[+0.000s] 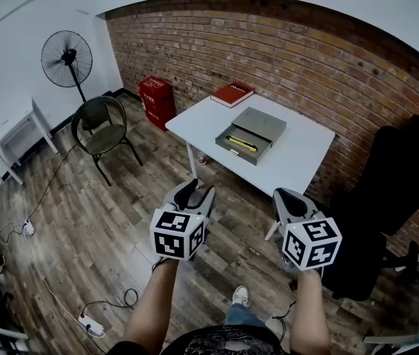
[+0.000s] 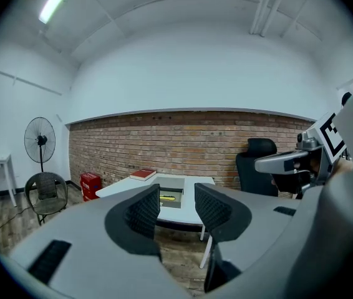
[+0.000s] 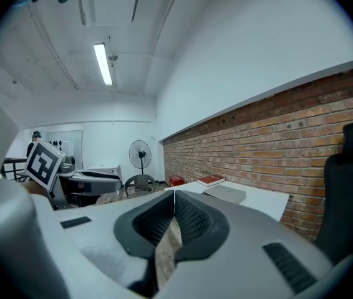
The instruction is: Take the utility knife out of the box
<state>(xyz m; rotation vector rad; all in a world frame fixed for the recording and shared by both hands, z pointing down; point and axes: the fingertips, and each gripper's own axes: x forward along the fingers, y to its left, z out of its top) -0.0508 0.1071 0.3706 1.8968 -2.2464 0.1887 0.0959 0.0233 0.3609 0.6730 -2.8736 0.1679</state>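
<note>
The head view looks steeply down from head height, with the left gripper [image 1: 197, 191] and right gripper [image 1: 287, 197] close in the lower half of the frame and the white surface [image 1: 298, 143] well ahead, above centre. The left gripper view sits low and faces the brick wall [image 2: 214, 142] squarely, the surface small at centre. The right gripper view looks slantwise along that wall, the surface at centre right. All three share the surface, red book [image 1: 232, 94] and fan [image 1: 66, 58].
</note>
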